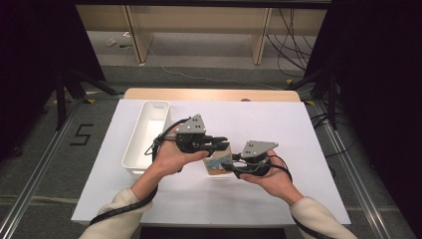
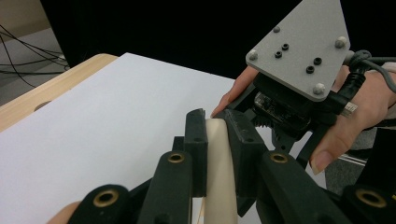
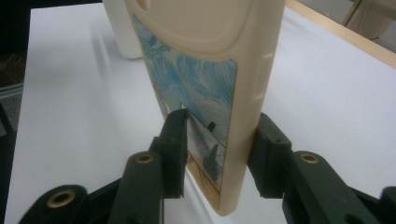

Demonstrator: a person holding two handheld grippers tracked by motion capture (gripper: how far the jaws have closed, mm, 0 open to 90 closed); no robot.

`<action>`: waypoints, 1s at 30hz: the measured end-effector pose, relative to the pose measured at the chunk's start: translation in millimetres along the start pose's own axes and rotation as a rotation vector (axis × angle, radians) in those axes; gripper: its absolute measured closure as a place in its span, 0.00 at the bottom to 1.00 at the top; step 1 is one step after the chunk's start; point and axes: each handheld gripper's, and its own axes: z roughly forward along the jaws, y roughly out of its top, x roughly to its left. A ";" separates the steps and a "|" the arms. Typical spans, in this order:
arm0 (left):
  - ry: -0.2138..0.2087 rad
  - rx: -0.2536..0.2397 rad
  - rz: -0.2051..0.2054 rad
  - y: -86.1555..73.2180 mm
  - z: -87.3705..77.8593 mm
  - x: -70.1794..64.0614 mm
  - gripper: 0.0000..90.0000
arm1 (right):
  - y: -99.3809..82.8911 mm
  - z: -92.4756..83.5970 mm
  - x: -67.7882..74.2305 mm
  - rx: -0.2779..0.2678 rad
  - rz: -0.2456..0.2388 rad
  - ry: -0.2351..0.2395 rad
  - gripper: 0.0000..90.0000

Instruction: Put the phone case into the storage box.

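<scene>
Phone case: cream shell with a blue-green painted print, held upright above the middle of the white sheet, between both grippers; seen edge-on as a pale strip in the left gripper view.
Left gripper: clamped on the case's thin edge, both black jaws pressed against it.
Right gripper: jaws astride the lower part of the case; one pad against the cream side edge, the other at the printed face; a gap on that side cannot be ruled out.
Hands: left hand and right hand come in from the bottom, cream sleeves at the wrists.
Tray: white, oblong, left of the grippers, well apart from the case.
Surface: white sheet over a wooden table, wood showing at the far edge.
Room: grey floor, cables at far right, dark stands at both sides, pale shelving behind.
Hard to make out: case top cut off in the right gripper view; case mostly covered by grippers in the high view.
</scene>
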 end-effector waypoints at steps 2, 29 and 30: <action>-0.006 -0.001 0.001 -0.5 0.5 0.3 0.88 | -0.1 -0.7 -1.0 0.007 0.002 0.005 0.72; 0.167 -0.136 0.061 4.0 -9.0 0.1 0.15 | -0.6 -6.0 -4.9 0.008 0.128 -0.046 0.90; 0.183 -0.135 0.056 3.2 -8.5 -0.1 0.13 | -0.5 -6.1 -5.1 0.006 0.130 -0.050 0.90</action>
